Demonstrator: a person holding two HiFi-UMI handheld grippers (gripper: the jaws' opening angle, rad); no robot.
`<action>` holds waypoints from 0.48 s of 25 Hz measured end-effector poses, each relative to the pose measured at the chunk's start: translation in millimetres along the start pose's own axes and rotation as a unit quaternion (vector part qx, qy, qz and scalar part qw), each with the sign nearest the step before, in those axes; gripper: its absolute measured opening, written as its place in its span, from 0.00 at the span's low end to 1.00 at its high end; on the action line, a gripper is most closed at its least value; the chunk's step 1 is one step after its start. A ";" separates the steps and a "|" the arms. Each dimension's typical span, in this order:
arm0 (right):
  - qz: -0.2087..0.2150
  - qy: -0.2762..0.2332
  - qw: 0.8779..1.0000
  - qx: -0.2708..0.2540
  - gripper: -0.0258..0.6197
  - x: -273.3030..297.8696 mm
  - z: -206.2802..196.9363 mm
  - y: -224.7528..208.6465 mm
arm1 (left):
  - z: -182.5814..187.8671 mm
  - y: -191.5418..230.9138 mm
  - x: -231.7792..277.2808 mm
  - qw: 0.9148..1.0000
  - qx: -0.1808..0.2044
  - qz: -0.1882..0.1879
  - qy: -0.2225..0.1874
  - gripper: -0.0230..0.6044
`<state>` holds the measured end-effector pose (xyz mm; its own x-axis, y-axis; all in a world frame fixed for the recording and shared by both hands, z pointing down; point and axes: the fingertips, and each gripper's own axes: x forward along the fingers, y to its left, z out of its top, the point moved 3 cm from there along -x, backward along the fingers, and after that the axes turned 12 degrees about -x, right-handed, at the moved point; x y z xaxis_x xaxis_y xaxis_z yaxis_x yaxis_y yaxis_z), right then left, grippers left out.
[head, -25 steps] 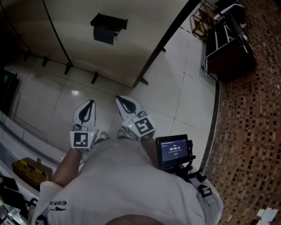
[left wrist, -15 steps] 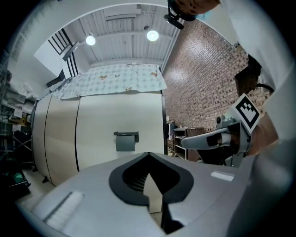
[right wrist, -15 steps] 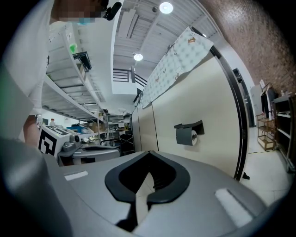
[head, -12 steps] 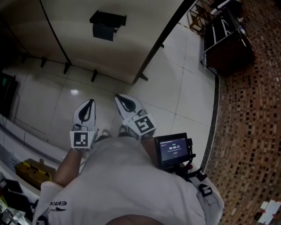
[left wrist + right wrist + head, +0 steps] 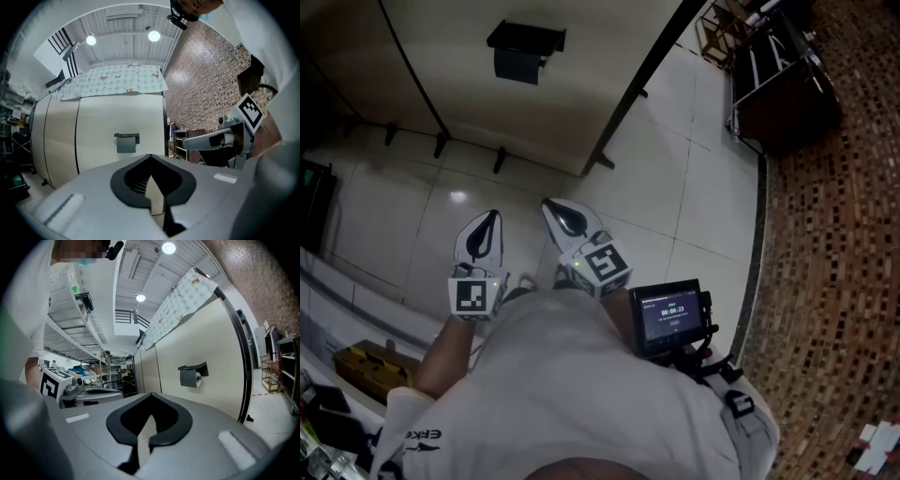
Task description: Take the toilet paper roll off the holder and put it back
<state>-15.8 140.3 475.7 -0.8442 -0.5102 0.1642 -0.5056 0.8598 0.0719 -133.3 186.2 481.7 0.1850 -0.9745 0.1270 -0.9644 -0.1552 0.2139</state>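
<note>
A dark toilet paper holder [image 5: 525, 39] is fixed to the cream partition wall, well ahead of both grippers. In the right gripper view the holder [image 5: 192, 368] has a grey roll [image 5: 190, 378] hanging under its lid. The left gripper view shows the holder [image 5: 127, 136] head-on with the roll [image 5: 125, 146] below it. My left gripper [image 5: 491, 217] is shut and holds nothing, close to my body. My right gripper [image 5: 553, 205] is beside it, also shut and empty. Both point toward the wall.
A black vertical post [image 5: 642, 75] edges the partition on the right. A dark metal cart [image 5: 783, 80] stands at the far right, by a brick-patterned floor [image 5: 834, 262]. Shelving with a yellow box [image 5: 366, 361] is at my left. White floor tiles [image 5: 675, 197] lie between me and the wall.
The view has shifted slightly, so the holder and cart sit a little higher and further left in the frame. Both grippers keep their pose and stay shut.
</note>
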 end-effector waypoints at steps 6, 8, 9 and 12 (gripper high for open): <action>0.006 0.002 1.000 -0.005 0.05 2.2 2.6 2.4 | 2.6 2.2 -0.3 1.000 0.006 0.001 -0.005 0.04; 0.007 0.001 1.000 -0.005 0.05 2.4 3.3 2.2 | 2.5 1.7 0.5 1.000 0.004 0.001 -0.002 0.04; 0.006 0.000 1.000 -0.005 0.05 2.6 3.9 1.4 | 2.9 1.9 1.5 1.000 0.004 0.000 -0.005 0.04; 0.005 -0.002 1.000 -0.004 0.05 3.9 6.7 -0.8 | 5.2 4.9 5.5 0.999 0.017 -0.004 -0.027 0.04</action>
<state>-19.8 137.4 469.7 -0.8498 -0.5016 0.1619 -0.4955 0.8650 0.0788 -137.9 179.3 478.4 0.1839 -0.9802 0.0736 -0.9690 -0.1682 0.1812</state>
